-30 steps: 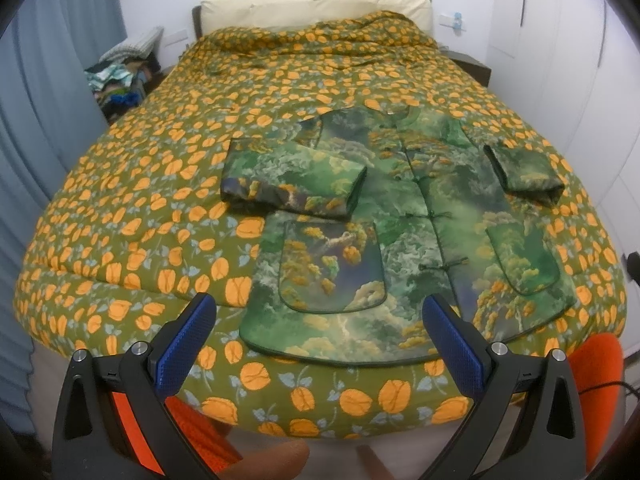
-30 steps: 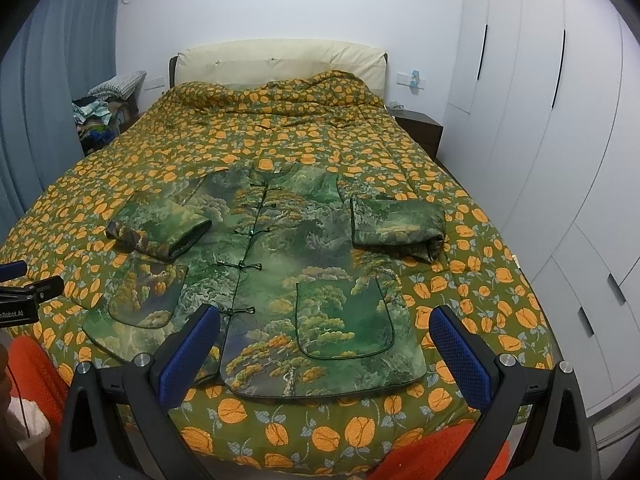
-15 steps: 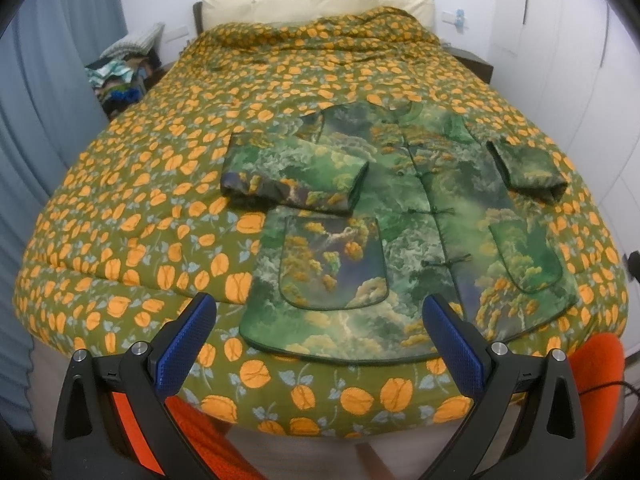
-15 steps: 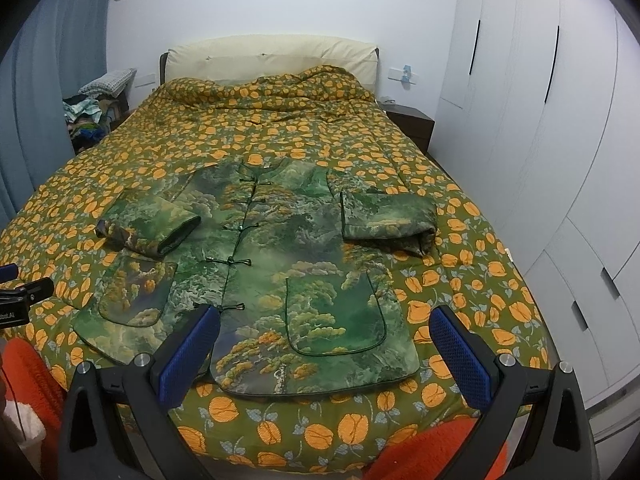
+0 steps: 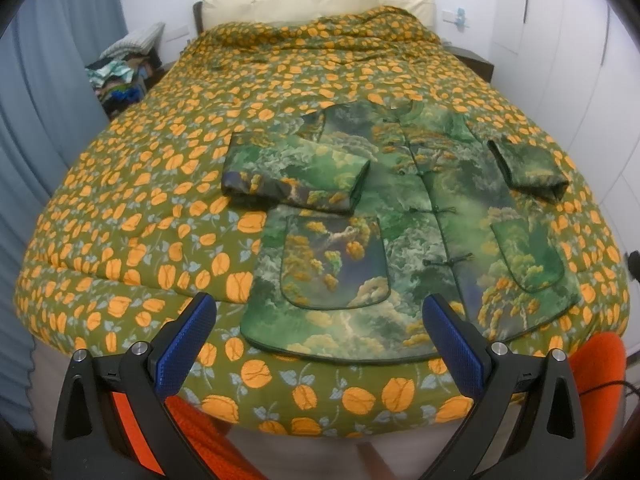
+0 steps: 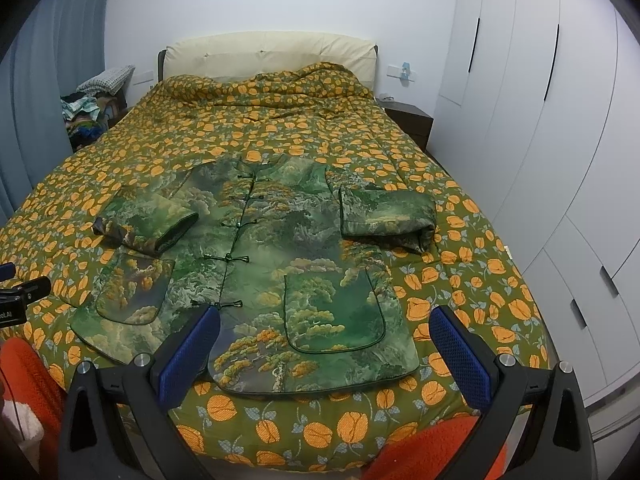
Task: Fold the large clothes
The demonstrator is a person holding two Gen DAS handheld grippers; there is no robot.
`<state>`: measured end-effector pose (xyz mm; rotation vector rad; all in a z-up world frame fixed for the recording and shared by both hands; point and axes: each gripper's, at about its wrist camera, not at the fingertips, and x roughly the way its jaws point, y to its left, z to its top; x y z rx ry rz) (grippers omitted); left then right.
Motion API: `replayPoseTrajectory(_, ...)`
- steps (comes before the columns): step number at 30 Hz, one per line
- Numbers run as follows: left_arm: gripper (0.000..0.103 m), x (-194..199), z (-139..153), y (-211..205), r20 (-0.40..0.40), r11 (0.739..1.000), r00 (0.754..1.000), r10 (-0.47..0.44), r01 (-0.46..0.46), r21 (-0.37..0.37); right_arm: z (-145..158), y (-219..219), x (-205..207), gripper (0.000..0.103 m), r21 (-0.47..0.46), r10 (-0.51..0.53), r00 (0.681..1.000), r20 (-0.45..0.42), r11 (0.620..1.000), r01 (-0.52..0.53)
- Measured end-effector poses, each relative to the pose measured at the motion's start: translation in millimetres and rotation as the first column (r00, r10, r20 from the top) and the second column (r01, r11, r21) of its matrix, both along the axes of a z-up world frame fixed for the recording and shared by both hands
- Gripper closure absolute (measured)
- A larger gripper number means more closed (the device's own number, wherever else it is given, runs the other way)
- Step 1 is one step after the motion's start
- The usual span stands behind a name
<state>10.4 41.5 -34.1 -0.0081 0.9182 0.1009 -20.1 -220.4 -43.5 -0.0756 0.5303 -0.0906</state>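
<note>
A green padded jacket [image 5: 416, 220] with a tree print and knot buttons lies flat, front up, near the foot of the bed; it also shows in the right wrist view [image 6: 280, 256]. Both sleeves are folded in: the left sleeve [image 5: 296, 172] over the chest and the right sleeve [image 6: 386, 216] at its side. My left gripper [image 5: 320, 344] is open and empty, held above the jacket's lower left hem. My right gripper [image 6: 326, 354] is open and empty above the lower right hem and pocket.
The bed carries an orange-flowered green quilt [image 5: 160, 184] with a cream headboard [image 6: 268, 52] behind. White wardrobes [image 6: 560, 120] line the right side. A pile of clothes [image 5: 120, 76] sits at the far left by blue curtains. Orange fabric [image 6: 432, 452] shows below the grippers.
Both grippers have drawn slightly closer to the jacket's lower hem and lifted their view. The jacket has not moved and both grippers stay open.
</note>
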Motion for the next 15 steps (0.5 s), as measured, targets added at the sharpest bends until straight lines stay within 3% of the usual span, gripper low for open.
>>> replayPoseTrajectory(15, 0.0, 10, -14, 19, -0.027, 0.999, 0.999, 0.033, -0.032, 0.018, -9, -14, 11, 0.001, 0.035, -0.012, 1.0, -0.024, 0.999, 0.013)
